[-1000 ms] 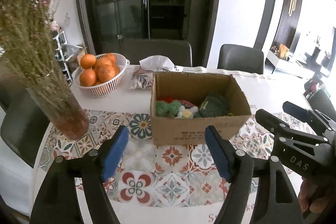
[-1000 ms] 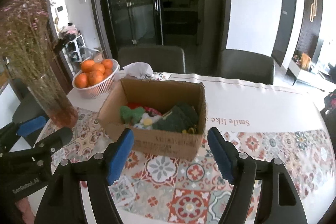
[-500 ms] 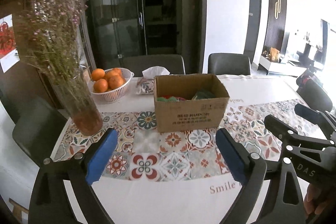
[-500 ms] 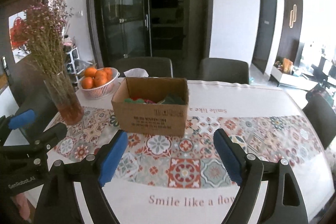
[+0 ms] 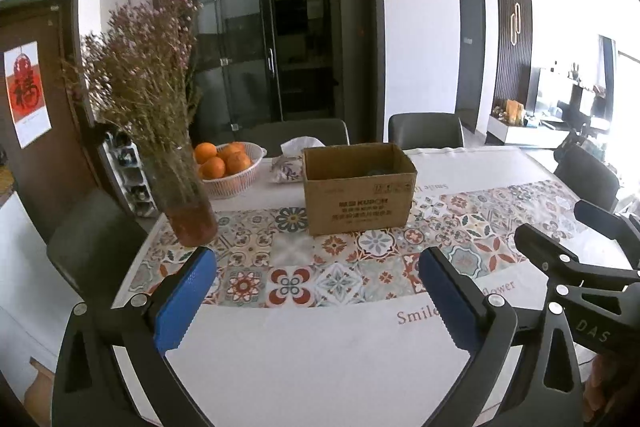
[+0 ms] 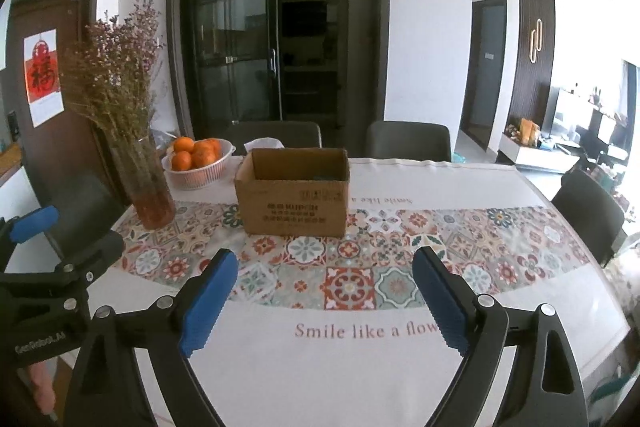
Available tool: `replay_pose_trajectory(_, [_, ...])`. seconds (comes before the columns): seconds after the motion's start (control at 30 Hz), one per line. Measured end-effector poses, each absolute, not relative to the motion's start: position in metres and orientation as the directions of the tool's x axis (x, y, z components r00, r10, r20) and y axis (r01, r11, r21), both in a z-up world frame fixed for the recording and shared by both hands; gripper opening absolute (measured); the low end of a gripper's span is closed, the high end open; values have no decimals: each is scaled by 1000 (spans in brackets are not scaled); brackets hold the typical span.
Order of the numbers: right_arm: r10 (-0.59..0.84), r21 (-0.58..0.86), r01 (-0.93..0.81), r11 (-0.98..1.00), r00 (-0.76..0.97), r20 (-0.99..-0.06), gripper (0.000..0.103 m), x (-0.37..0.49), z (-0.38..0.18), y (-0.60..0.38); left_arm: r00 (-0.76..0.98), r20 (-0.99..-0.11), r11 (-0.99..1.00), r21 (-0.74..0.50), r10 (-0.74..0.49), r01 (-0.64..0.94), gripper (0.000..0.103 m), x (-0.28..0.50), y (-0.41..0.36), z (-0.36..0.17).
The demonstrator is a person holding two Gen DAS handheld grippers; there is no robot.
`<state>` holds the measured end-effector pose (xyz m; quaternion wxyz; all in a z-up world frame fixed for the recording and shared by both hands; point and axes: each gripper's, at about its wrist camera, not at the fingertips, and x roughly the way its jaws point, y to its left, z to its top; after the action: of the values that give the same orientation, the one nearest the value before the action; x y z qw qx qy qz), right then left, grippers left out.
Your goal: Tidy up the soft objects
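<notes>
Tablecloth (image 6: pixel 360 359) lay bare before you; both grippers (image 5: pixel 316 291) (image 6: pixel 324 287) were opening, empty; the box (image 6: pixel 294 203) looked light — grip its walls.

brown cardboard box (image 5: pixel 358 187), orange fruit (image 5: pixel 224 157) in white basket (image 5: pixel 234 183), tablecloth (image 6: pixel 352 275) white w/ multicolour tile band, blue gripper pads (image 6: pixel 208 297).

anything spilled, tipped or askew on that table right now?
Nothing stands out. The cardboard box sits upright on the tablecloth, vase and orange basket stand level, no spills. Both grippers, left and right, hang clear of the box, jaws opening, nothing between them.
</notes>
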<state>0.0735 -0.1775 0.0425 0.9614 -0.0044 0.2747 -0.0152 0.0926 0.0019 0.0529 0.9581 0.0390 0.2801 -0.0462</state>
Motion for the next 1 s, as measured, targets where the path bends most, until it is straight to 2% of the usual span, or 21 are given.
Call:
replay_pose_trajectory(0.43, [-35, -16, 32, 999, 847, -530, 90, 11, 38, -180, 866, -498, 988, 111, -41, 110, 103, 28, 0, 57])
replay_pose_trajectory(0.57, [-26, 0, 30, 1000, 844, -535, 90, 2, 36, -182, 862, -502, 988, 85, -73, 132, 103, 18, 0, 58])
replay_pose_trajectory(1.0, [-30, -6, 32, 999, 846, -532, 90, -6, 38, -181, 871, -487, 989, 89, -62, 120, 103, 3, 9, 59])
